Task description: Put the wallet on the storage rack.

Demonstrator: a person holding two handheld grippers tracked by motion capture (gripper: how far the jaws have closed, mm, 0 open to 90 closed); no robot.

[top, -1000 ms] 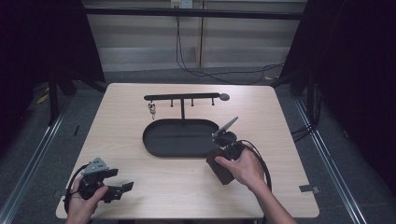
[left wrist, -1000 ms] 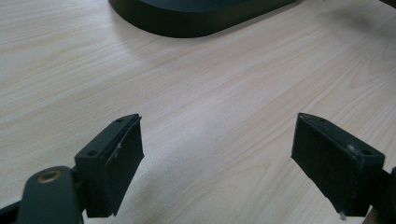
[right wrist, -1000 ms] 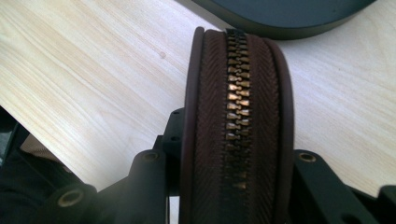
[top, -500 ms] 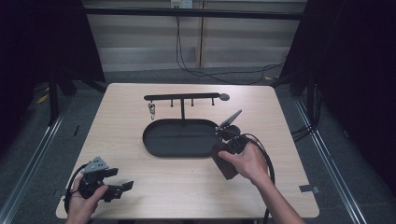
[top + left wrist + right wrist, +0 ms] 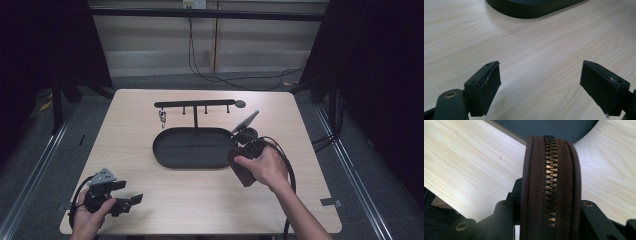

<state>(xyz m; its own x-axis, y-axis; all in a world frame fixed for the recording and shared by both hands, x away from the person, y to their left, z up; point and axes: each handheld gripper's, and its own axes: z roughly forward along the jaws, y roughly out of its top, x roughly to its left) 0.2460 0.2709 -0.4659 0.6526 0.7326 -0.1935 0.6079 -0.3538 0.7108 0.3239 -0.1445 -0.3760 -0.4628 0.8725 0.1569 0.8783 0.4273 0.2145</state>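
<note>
A dark brown zippered pouch [image 5: 551, 182] stands on edge between the jaws of my right gripper [image 5: 550, 216], which is shut on it, the brass zipper facing the camera. From above, the pouch [image 5: 242, 171] is just off the right end of the black oval tray [image 5: 192, 161], with my right gripper [image 5: 241, 162] and the hand over it. My left gripper [image 5: 129, 192] is near the table's front left corner. Its jaws stand wide apart over bare wood in the left gripper view [image 5: 540, 85], with nothing between them.
A black bar rack [image 5: 195, 104] with several pegs stands behind the tray; a small metal item [image 5: 162, 117] hangs at its left end. The tray edge [image 5: 534, 10] lies ahead of the left gripper. Light wooden table [image 5: 150, 210], with dark floor around it.
My right hand has carried the pouch a little away from the table's front edge, closer to the tray's right end. The left gripper has stayed put.
</note>
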